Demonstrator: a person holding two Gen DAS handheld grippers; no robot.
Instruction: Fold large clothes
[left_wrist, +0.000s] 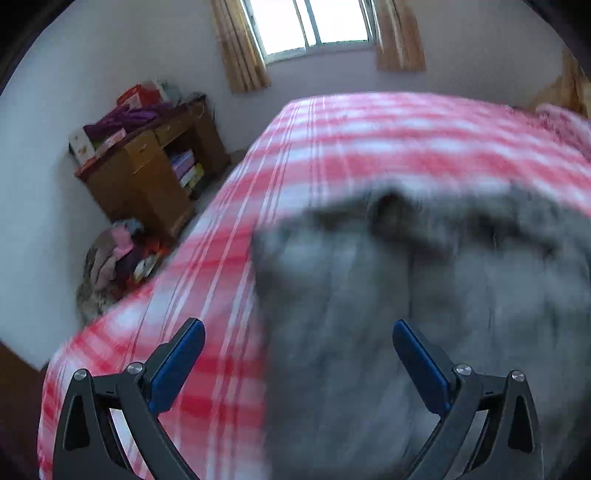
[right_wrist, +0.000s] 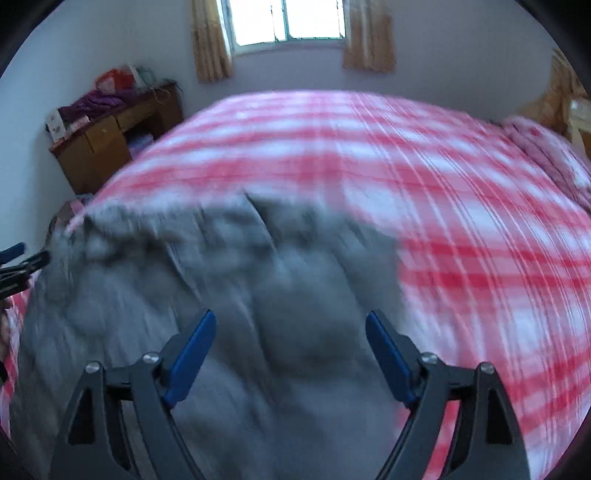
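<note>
Grey garment lies bunched at the near edge of the checked bed. Left gripper and right gripper both gape wide, holding nothing. Judged between folds; next needs a fresh hem grip.

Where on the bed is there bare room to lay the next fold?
Free: the checked bedspread right of the grey garment, up to the pillow, and the far strip toward the window. Left of the garment only a narrow band remains. Crowded: the floor pile by the desk.
</note>
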